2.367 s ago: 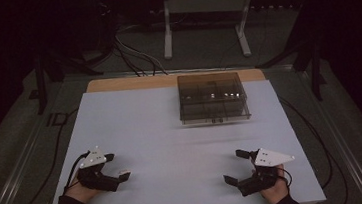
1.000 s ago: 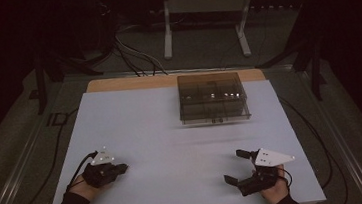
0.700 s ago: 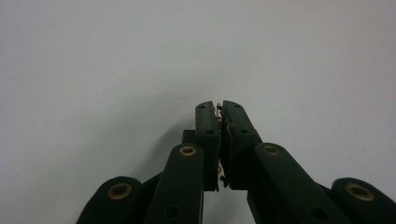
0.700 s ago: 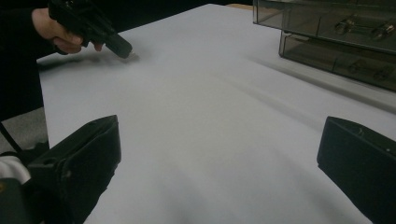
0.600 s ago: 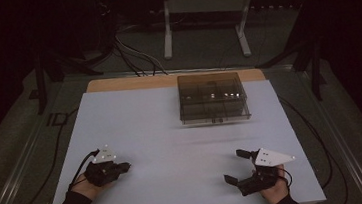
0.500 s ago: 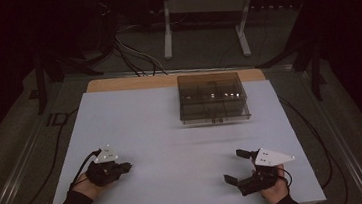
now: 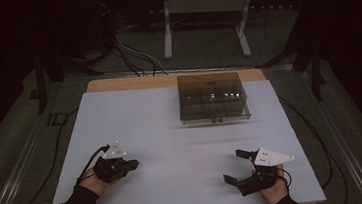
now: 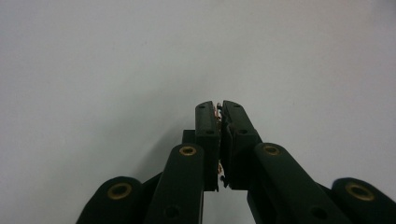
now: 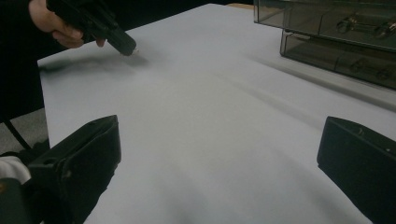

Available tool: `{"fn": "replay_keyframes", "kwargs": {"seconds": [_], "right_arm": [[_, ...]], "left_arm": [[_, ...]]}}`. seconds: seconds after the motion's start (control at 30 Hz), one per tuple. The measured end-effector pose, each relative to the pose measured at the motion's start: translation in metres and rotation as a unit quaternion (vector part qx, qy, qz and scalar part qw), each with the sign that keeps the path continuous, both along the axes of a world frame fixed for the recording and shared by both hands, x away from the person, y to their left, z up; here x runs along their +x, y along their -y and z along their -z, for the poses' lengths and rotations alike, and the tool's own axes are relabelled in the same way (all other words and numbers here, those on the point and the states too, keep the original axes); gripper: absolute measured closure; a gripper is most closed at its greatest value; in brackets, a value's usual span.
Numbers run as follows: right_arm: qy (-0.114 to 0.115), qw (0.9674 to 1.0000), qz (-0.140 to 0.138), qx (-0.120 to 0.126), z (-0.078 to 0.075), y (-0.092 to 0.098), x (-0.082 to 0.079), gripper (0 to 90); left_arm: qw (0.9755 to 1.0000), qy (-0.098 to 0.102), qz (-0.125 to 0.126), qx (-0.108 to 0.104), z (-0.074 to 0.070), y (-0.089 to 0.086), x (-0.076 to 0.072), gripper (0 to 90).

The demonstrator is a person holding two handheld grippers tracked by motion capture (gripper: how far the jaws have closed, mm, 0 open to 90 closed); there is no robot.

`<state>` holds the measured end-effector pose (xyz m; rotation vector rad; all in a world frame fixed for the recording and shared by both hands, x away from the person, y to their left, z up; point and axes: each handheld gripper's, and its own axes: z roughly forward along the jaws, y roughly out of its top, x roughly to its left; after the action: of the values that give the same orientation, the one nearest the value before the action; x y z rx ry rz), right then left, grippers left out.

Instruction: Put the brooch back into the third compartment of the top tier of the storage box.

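Smoke-tinted plastic for the box (image 7: 213, 98): lidded, split into compartments, small metal parts faintly visible inside. Stands on the white table surface (image 7: 172, 133) close to the far edge, a little right of the middle, long side parallel to that edge, near wall facing the person.

Left gripper (image 7: 133, 163) near the left front corner, low over the surface, pointing inward and right. Jaws pressed together, as seen in the left gripper view (image 8: 219, 105). Shows a coppery glint in the seam between them; cannot tell whether that is a tiny held part or just the pads.

Right gripper (image 7: 234, 166) near the front edge, right of centre, jaws wide apart with nothing between them but bare surface. Looks across the table in its own view (image 9: 219, 154), with the box (image 9: 336, 28) at the upper right.

Judged for the coming move: lies ahead of both hands, toward the far edge, well apart from each. Sits nearer the right gripper, almost straight ahead of it and squarely broadside. Would call for a longer diagonal reach from the left.
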<state>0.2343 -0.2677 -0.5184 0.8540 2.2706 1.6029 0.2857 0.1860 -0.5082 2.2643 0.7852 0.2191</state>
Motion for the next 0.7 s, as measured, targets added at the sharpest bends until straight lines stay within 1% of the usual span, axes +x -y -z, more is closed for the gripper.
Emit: {"fn": "replay_keyframes", "kwargs": {"seconds": [0.1, 0.17, 0.27, 0.3, 0.4, 0.43, 0.57, 0.6, 0.67, 0.7], "right_arm": [[0.0, 1.0, -0.001, 0.001, 0.0, 0.0, 0.0, 0.0], [-0.001, 1.0, -0.001, 0.001, 0.0, 0.0, 0.0, 0.0], [-0.001, 1.0, -0.001, 0.001, 0.0, 0.0, 0.0, 0.0], [0.0, 1.0, -0.001, 0.002, 0.0, 0.0, 0.0, 0.0], [-0.001, 1.0, 0.0, 0.002, 0.0, 0.001, 0.0, 0.0], [-0.001, 1.0, -0.001, 0.003, 0.0, 0.001, 0.0, 0.0], [-0.001, 1.0, 0.0, 0.002, 0.0, 0.001, 0.0, 0.0], [-0.002, 1.0, 0.0, 0.002, 0.001, 0.001, 0.0, 0.0], [0.0, 1.0, 0.001, 0.001, 0.0, 0.001, 0.0, 0.0], [0.0, 1.0, 0.001, 0.001, 0.0, 0.001, 0.0, 0.0]], "left_arm": [[1.0, 0.003, 0.002, 0.005, -0.003, 0.002, 0.001, 87.6], [1.0, -0.001, 0.006, 0.002, -0.007, 0.006, 0.004, 87.6], [1.0, -0.003, 0.007, 0.003, -0.008, 0.01, 0.005, 87.6], [0.9999, -0.003, 0.013, 0.006, -0.01, 0.013, 0.007, 87.6], [0.9999, -0.005, 0.016, 0.005, -0.011, 0.017, 0.008, 87.6], [0.9998, -0.003, 0.021, 0.005, -0.013, 0.021, 0.01, 87.6], [0.9997, 0.0, 0.025, 0.007, -0.015, 0.024, 0.011, 87.6], [0.9995, 0.002, 0.032, 0.005, -0.018, 0.029, 0.013, 87.6], [0.9994, 0.003, 0.036, -0.001, -0.019, 0.032, 0.015, 87.5], [0.9992, 0.005, 0.039, 0.002, -0.02, 0.034, 0.015, 87.5]]}}
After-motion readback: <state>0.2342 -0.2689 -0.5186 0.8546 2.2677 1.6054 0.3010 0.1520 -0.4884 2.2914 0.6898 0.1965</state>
